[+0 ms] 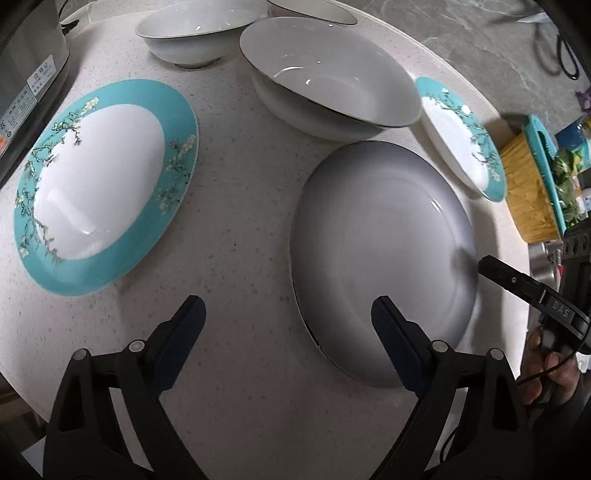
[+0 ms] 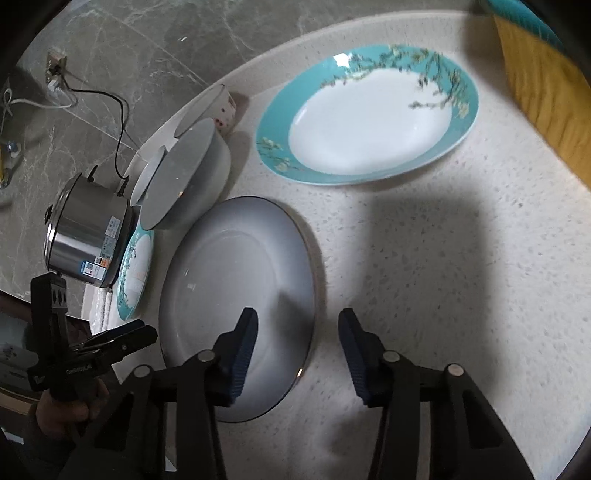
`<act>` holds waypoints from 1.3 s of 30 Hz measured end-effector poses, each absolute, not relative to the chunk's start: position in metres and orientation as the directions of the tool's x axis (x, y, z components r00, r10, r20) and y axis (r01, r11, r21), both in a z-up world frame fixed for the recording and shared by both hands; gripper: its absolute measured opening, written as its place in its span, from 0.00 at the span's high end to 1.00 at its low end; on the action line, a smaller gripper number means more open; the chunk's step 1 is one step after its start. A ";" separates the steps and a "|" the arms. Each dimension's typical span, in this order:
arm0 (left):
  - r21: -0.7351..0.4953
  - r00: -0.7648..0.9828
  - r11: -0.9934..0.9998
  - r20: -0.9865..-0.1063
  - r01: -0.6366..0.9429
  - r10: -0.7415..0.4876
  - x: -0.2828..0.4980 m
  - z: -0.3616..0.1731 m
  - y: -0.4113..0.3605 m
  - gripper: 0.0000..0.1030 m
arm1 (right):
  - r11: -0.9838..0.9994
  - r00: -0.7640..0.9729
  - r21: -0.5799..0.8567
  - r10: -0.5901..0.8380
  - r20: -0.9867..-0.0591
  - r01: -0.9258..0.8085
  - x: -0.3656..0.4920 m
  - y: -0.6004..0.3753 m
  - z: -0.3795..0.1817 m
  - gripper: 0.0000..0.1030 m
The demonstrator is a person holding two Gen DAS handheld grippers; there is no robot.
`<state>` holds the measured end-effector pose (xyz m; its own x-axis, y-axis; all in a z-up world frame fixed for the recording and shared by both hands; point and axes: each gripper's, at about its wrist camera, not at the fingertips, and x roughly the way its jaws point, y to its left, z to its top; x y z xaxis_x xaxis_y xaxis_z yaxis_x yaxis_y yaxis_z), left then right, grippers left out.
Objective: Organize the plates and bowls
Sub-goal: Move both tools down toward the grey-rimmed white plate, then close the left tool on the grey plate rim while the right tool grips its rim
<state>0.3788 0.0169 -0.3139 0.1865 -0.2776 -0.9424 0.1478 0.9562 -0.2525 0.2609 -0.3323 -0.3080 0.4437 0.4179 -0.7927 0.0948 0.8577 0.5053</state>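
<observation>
A grey plate lies on the speckled counter; it also shows in the right wrist view. My left gripper is open, its right finger over the plate's near rim. My right gripper is open, straddling the grey plate's right rim. A turquoise floral plate lies left, another right, large in the right wrist view. A big white bowl and a second bowl stand behind.
A steel rice cooker with its cord stands at the counter's left end. A yellow and teal basket sits past the right plate. A third white dish is at the far edge. The counter edge curves round near me.
</observation>
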 end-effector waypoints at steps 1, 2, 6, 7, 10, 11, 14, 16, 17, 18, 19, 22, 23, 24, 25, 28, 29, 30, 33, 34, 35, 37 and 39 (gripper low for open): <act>-0.255 0.184 0.955 -0.942 0.148 -0.280 0.379 -0.315 0.016 0.12 | 0.850 0.442 0.520 0.437 -0.783 0.081 0.261 -0.336 -0.310 0.53; -0.256 0.182 0.955 -0.942 0.148 -0.281 0.380 -0.315 0.015 0.12 | 0.846 0.436 0.530 0.452 -0.778 0.067 0.264 -0.337 -0.312 0.53; -0.329 0.158 0.934 -0.924 0.139 -0.349 0.391 -0.321 0.018 0.44 | 0.808 0.422 0.589 0.526 -0.738 0.022 0.274 -0.347 -0.317 0.55; -0.345 0.172 0.929 -0.915 0.134 -0.365 0.395 -0.320 0.020 0.47 | 0.794 0.414 0.608 0.548 -0.727 0.017 0.277 -0.349 -0.319 0.55; -0.348 0.167 0.928 -0.915 0.129 -0.366 0.405 -0.321 0.023 0.53 | 0.726 0.380 0.688 0.638 -0.670 -0.008 0.284 -0.359 -0.325 0.51; -0.350 0.167 0.928 -0.915 0.129 -0.368 0.407 -0.320 0.023 0.53 | 0.702 0.369 0.712 0.667 -0.647 -0.021 0.286 -0.361 -0.327 0.45; -0.385 0.152 0.912 -0.902 0.139 -0.404 0.418 -0.319 0.024 0.53 | 0.649 0.337 0.759 0.725 -0.600 -0.046 0.290 -0.364 -0.330 0.40; -0.374 0.142 0.911 -0.906 0.174 -0.399 0.424 -0.318 0.020 0.53 | 0.648 0.319 0.758 0.734 -0.599 -0.068 0.290 -0.364 -0.329 0.40; -0.373 0.140 0.909 -0.906 0.188 -0.400 0.424 -0.320 0.015 0.53 | 0.652 0.312 0.754 0.735 -0.602 -0.079 0.290 -0.363 -0.328 0.40; -0.374 0.133 0.903 -0.904 0.209 -0.406 0.426 -0.319 0.013 0.53 | 0.656 0.307 0.750 0.733 -0.607 -0.086 0.291 -0.363 -0.327 0.42; -0.374 0.130 0.901 -0.904 0.219 -0.406 0.428 -0.319 0.011 0.53 | 0.664 0.299 0.741 0.729 -0.616 -0.094 0.293 -0.360 -0.326 0.43; -0.377 0.118 0.894 -0.903 0.243 -0.413 0.431 -0.320 0.007 0.53 | 0.677 0.265 0.730 0.724 -0.637 -0.092 0.295 -0.357 -0.330 0.61; -0.380 0.114 0.892 -0.902 0.247 -0.416 0.430 -0.322 0.005 0.53 | 0.676 0.260 0.732 0.725 -0.638 -0.085 0.295 -0.357 -0.331 0.63; -0.388 0.106 0.887 -0.900 0.250 -0.423 0.430 -0.322 0.005 0.53 | 0.671 0.255 0.737 0.729 -0.636 -0.079 0.295 -0.357 -0.332 0.63; -0.397 0.098 0.882 -0.896 0.255 -0.432 0.429 -0.322 0.009 0.53 | 0.670 0.255 0.738 0.729 -0.636 -0.075 0.295 -0.357 -0.333 0.64; -0.405 0.077 0.874 -0.895 0.269 -0.439 0.431 -0.325 -0.003 0.53 | 0.673 0.244 0.738 0.726 -0.643 -0.057 0.296 -0.358 -0.333 0.64; -0.400 0.076 0.874 -0.897 0.278 -0.435 0.431 -0.324 -0.004 0.53 | 0.675 0.240 0.736 0.724 -0.647 -0.054 0.297 -0.358 -0.333 0.64; -0.401 0.074 0.873 -0.897 0.279 -0.436 0.430 -0.325 -0.005 0.53 | 0.676 0.236 0.735 0.723 -0.650 -0.046 0.297 -0.358 -0.333 0.64; -0.404 0.067 0.869 -0.896 0.285 -0.438 0.431 -0.326 -0.007 0.53 | 0.685 0.228 0.728 0.715 -0.661 -0.038 0.299 -0.357 -0.332 0.64; -0.400 0.069 0.870 -0.898 0.289 -0.435 0.431 -0.325 -0.007 0.53 | 0.687 0.229 0.726 0.713 -0.663 -0.035 0.298 -0.357 -0.332 0.64; -0.393 0.070 0.871 -0.900 0.293 -0.430 0.430 -0.326 -0.007 0.53 | 0.690 0.229 0.723 0.709 -0.667 -0.031 0.298 -0.356 -0.331 0.63; -0.381 0.065 0.874 -0.906 0.301 -0.418 0.429 -0.325 -0.007 0.53 | 0.693 0.230 0.721 0.704 -0.672 -0.015 0.299 -0.356 -0.330 0.63; -0.388 0.051 0.873 -0.906 0.295 -0.420 0.430 -0.325 -0.008 0.53 | 0.697 0.223 0.717 0.700 -0.679 -0.005 0.300 -0.355 -0.330 0.63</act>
